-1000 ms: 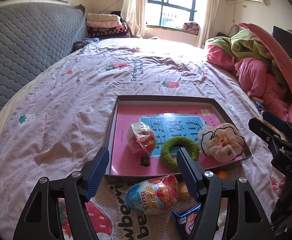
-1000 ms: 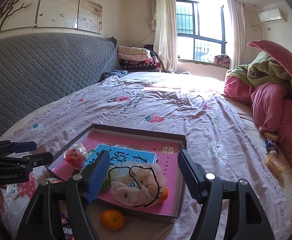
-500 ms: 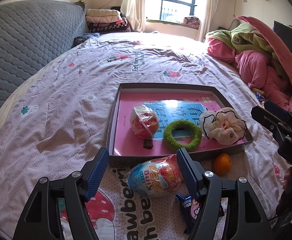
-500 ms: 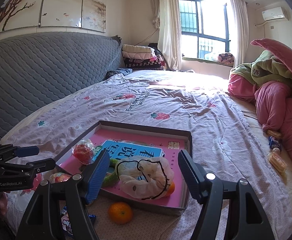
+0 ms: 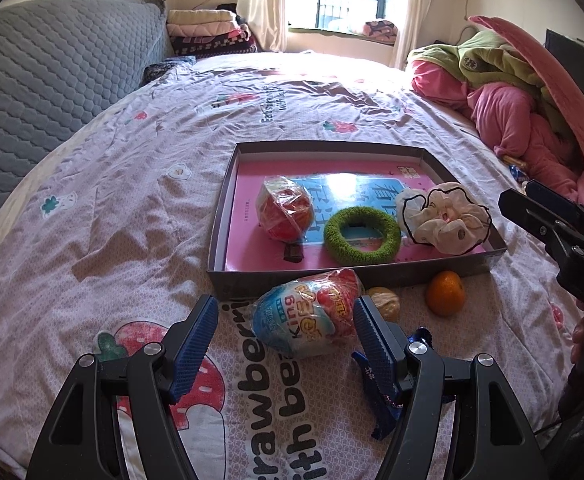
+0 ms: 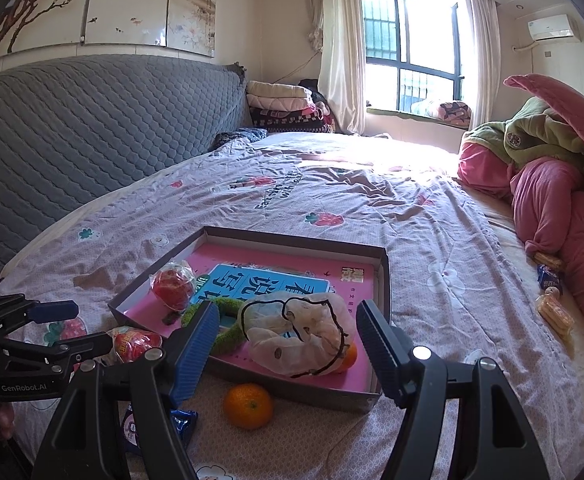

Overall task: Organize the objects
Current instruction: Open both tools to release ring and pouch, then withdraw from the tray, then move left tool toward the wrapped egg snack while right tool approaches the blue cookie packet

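Looking through the left wrist view first, I see my left gripper (image 5: 286, 322) with its jaws wide apart and nothing held; the egg-shaped toy packet (image 5: 305, 314) lies on the bedsheet (image 5: 104, 216) between the two blue pads, and the pads do not press on it. This packet sits just in front of the near wall of the shallow box (image 5: 228, 188), outside it. Inside the box I see a wrapped red ball (image 5: 284, 208), a green ring (image 5: 361, 234) and a white scrunchie (image 5: 445, 220). An orange (image 5: 444, 293) and a small yellow thing (image 5: 384, 303) rest on the sheet beside the box wall, and a blue wrapper (image 5: 383, 408) lies under the right finger. In the right wrist view, my right gripper (image 6: 284, 334) is also open and empty, hovering near the scrunchie (image 6: 299, 336) at the near corner of the box (image 6: 383, 276); the orange (image 6: 248, 406) is on the sheet below it. I judge that the step in hand is picking the egg packet to put it in the box. The next move needs me to lower a little, close gently because the foil can slip, then lift over the wall.
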Action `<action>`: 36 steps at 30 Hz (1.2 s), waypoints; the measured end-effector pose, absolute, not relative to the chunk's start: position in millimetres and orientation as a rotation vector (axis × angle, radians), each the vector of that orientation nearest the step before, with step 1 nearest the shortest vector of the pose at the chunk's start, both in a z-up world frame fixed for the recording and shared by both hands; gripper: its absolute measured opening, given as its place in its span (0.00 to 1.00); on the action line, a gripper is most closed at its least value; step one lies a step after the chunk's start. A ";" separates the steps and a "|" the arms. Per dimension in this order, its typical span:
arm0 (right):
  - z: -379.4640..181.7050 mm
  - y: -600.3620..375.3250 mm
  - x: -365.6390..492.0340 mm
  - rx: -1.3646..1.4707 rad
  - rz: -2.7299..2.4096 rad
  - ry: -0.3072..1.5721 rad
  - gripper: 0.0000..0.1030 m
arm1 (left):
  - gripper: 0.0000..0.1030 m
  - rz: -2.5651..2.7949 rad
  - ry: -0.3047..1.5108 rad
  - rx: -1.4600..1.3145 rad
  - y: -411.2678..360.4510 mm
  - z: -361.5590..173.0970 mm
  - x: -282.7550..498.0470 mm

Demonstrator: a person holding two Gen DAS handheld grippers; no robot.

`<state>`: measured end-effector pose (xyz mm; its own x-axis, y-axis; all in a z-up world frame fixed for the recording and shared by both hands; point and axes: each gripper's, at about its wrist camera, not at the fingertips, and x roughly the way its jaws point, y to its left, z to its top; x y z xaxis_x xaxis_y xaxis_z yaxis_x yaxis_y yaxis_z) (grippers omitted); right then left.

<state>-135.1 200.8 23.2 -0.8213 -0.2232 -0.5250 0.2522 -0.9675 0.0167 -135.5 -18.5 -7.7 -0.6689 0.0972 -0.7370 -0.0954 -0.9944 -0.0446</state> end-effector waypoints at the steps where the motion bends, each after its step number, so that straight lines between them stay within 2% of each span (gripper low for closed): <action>1: 22.6 200.9 -133.9 0.795 -2.778 0.075 0.69 | 0.69 2.774 0.002 -1.231 -18.2 -8.6 -134.9; 16: 8.8 192.4 -117.6 0.864 -2.733 0.061 0.69 | 0.69 2.752 0.040 -1.252 -13.4 -13.8 -124.1; 36: -18.5 156.7 -84.3 0.963 -2.640 0.144 0.70 | 0.69 2.736 0.021 -1.298 -24.0 -24.5 -106.5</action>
<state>-84.3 156.7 -18.5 -0.7185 -0.2683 -0.6417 0.3364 -0.9416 0.0171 -106.5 -24.0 -24.5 -0.6276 0.0959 -0.7726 -0.1079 -0.9935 -0.0357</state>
